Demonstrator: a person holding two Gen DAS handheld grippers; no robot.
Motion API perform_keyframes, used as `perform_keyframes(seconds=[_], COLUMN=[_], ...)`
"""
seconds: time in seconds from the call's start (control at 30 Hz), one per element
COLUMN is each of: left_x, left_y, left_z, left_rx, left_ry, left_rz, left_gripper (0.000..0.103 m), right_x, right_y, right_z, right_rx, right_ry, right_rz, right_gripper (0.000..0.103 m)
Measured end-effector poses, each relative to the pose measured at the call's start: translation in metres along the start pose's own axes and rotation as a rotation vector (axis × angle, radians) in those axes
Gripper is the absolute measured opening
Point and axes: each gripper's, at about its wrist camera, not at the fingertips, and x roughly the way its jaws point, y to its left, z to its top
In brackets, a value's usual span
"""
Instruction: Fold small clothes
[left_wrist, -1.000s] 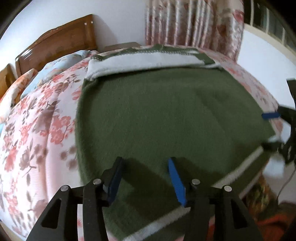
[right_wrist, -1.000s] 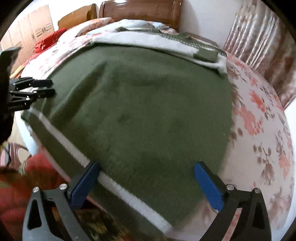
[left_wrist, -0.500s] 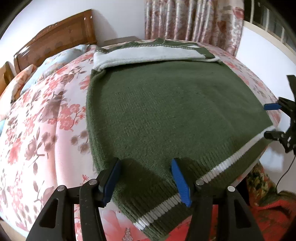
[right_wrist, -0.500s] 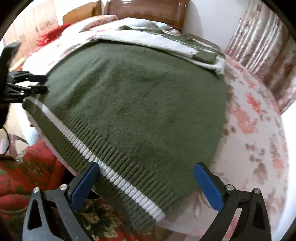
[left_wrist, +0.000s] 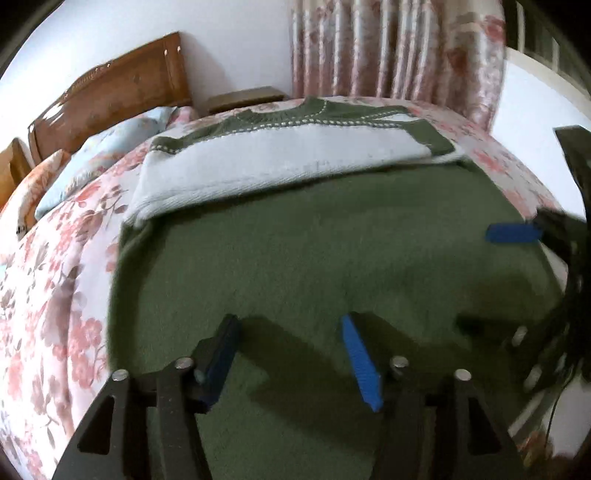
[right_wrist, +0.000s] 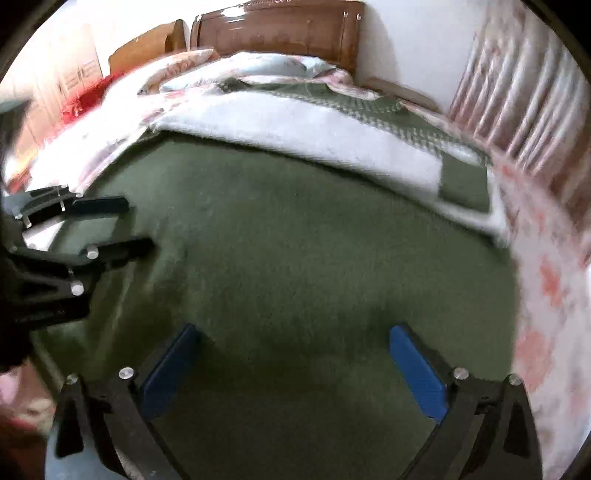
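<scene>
Advancing since before, both grippers' jaws spread over sweater.

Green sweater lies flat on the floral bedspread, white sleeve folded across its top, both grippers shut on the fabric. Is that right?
Not quite: neither gripper is shut. The left wrist view shows the left gripper with jaws apart over the green sweater; the right wrist view shows the right gripper open too. The white sleeve and floral bedspread are as you say.

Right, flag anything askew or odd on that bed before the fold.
Nothing stands out. The green sweater lies flat on the floral bedspread, its white band folded across the top. Both the left gripper and the right gripper hover open over the knit, holding nothing.
</scene>
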Motion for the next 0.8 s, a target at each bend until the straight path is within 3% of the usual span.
perform_keyframes(seconds=[0.13, 0.23, 0.27, 0.3, 0.4, 0.47, 0.57, 0.6, 0.67, 0.8], left_x=[-0.007, -0.01, -0.014, -0.018, -0.025, -0.016, 0.022, 0.023, 0.014, 0.0], left_y=[0.028, 0.036, 0.035, 0.033, 0.026, 0.023, 0.018, 0.018, 0.024, 0.037], left_z=[-0.025, -0.023, -0.019, -0.015, 0.006, 0.018, 0.023, 0.021, 0.016, 0.005], left_rx=[-0.005, -0.037, -0.053, -0.068, -0.103, -0.127, -0.103, -0.089, -0.09, -0.075], left_ry=[0.037, 0.067, 0.066, 0.053, -0.038, -0.074, -0.006, -0.031, -0.034, -0.023], left_rz=[-0.034, -0.04, -0.036, -0.034, -0.023, -0.016, 0.019, 0.028, 0.009, 0.007], left_gripper=[0.077, 0.069, 0.059, 0.058, 0.058, 0.06, 0.062, 0.066, 0.068, 0.073], right_x=[-0.018, -0.025, -0.029, -0.035, -0.042, -0.029, 0.007, 0.015, 0.01, -0.004], right_y=[-0.025, -0.03, -0.029, -0.026, -0.021, -0.015, -0.011, -0.011, -0.018, -0.036], right_z=[-0.024, -0.029, -0.025, -0.017, 0.01, 0.033, 0.047, 0.042, 0.034, 0.015], right_rx=[-0.021, 0.016, 0.028, 0.036, 0.091, 0.109, 0.124, 0.119, 0.114, 0.128], right_ry=[0.062, 0.107, 0.098, 0.056, -0.073, -0.111, -0.052, -0.024, -0.055, 0.01], right_rz=[0.009, -0.025, -0.051, -0.055, -0.036, -0.111, -0.129, -0.128, -0.105, -0.1], right_gripper=[0.103, 0.103, 0.103, 0.103, 0.103, 0.103, 0.103, 0.103, 0.103, 0.103])
